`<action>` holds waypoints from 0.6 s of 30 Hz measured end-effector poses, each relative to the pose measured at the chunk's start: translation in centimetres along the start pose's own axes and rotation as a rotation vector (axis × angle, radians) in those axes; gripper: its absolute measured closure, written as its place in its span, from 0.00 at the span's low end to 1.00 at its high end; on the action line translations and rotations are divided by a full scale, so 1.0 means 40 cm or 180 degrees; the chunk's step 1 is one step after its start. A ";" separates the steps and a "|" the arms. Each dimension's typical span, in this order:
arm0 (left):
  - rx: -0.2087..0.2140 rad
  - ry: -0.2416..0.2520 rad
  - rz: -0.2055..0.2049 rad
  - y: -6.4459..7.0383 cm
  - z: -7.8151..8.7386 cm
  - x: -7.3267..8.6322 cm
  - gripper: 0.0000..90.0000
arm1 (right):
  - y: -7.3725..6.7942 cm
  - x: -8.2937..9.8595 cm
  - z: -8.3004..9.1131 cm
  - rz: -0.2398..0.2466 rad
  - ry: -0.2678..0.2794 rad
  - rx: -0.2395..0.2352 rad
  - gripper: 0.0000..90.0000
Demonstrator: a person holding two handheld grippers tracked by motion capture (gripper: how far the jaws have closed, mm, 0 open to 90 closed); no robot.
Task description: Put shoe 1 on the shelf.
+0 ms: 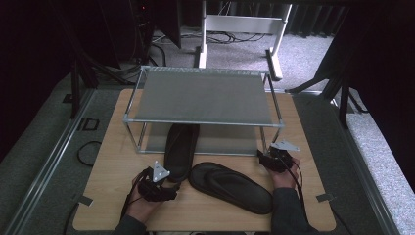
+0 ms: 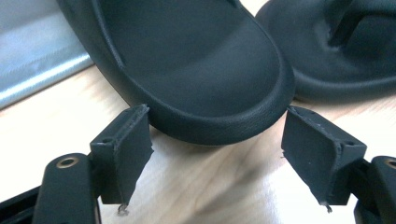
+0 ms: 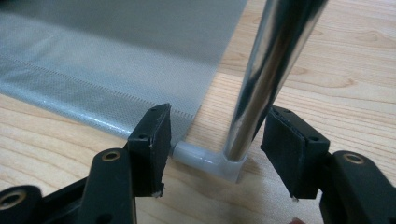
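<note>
The left gripper (image 2: 215, 154) is wide open at the heel of one black slipper (image 2: 187, 65), which lies half under the rack (image 1: 203, 95); the right gripper (image 3: 215, 149) is wide open around the rack's shiny leg (image 3: 261, 79); the other slipper (image 1: 230, 186) lies on the table (image 1: 112, 147).

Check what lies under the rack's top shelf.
Under the rack's top shelf, one black sandal lies partly on the lower shelf, heel sticking out toward the left claw. Its front end is hidden by the top shelf.
</note>
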State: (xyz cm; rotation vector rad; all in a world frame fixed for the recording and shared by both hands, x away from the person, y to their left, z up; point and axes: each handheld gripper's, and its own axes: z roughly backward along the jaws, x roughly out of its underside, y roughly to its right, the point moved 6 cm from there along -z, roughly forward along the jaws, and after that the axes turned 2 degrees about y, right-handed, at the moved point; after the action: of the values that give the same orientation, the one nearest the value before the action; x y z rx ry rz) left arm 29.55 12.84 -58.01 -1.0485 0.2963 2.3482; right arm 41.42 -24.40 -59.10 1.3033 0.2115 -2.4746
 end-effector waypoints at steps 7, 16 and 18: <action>0.0058 -0.0011 0.0024 -0.033 -0.033 -0.028 0.30 | 0.000 0.000 0.000 0.0007 0.0001 -0.0002 0.46; -0.0013 -0.0026 0.0106 -0.032 -0.055 -0.042 0.15 | -0.001 0.000 0.000 0.0005 -0.0001 -0.0008 0.46; -0.0003 -0.0055 0.0108 -0.033 -0.067 -0.047 0.13 | -0.001 0.000 0.000 0.0010 0.0000 -0.0004 0.46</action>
State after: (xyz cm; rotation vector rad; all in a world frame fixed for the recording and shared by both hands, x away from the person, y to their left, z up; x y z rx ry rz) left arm 32.99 12.10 -58.38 -1.0307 0.3089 2.3866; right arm 41.39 -24.37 -59.11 1.3022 0.2106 -2.4714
